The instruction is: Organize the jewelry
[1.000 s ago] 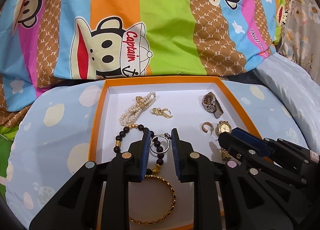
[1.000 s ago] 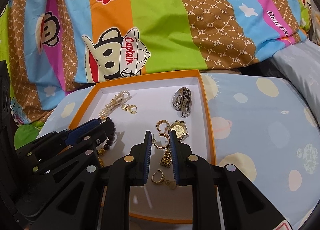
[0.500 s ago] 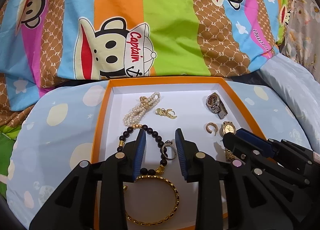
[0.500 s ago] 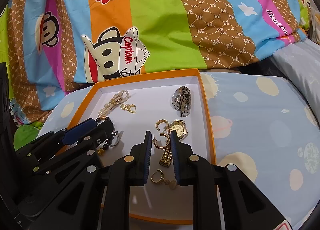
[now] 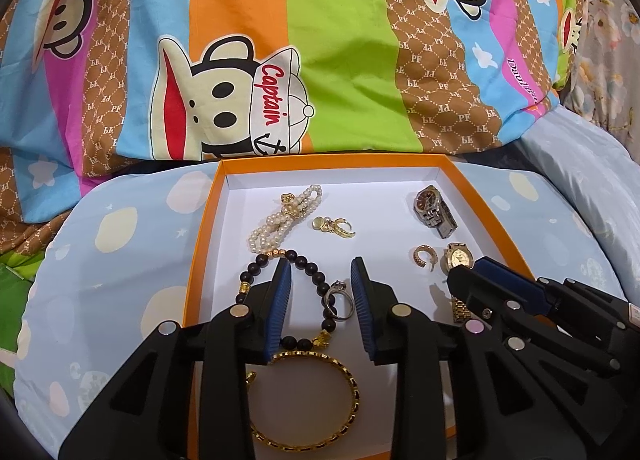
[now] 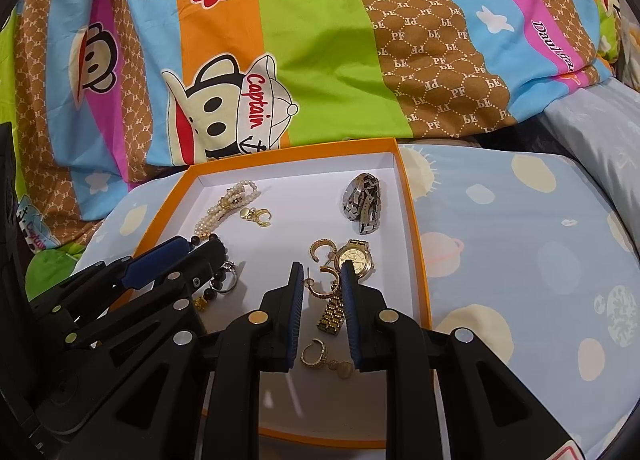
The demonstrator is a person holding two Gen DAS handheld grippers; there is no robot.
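Note:
An orange-rimmed white tray (image 5: 200, 244) holds the jewelry. My left gripper (image 5: 320, 264) is open low over it. Between its fingers a silver ring (image 5: 338, 300) lies loose on a black bead bracelet (image 5: 262, 259), with a gold bangle (image 5: 352, 392) just below. My right gripper (image 6: 322, 267) is narrowly set on a gold hoop earring (image 6: 334, 276), both pads touching it, beside a gold watch (image 6: 354, 256). A second hoop (image 6: 320, 248) lies just beyond. The left gripper (image 6: 196, 248) shows at the left of the right wrist view, and the right gripper (image 5: 472, 268) at the right of the left wrist view.
A pearl bracelet (image 5: 280, 216), a gold charm earring (image 5: 336, 226) and a silver watch (image 5: 434, 208) lie at the tray's far end. A gold drop earring (image 6: 316, 354) lies under the right gripper. The tray rests on a pale blue cushion (image 6: 520, 260), with a striped cartoon blanket (image 5: 340, 60) behind it.
My left gripper has opened and let go of the silver ring, which now lies on the bead bracelet. The right gripper has kept still over the hoop earring.

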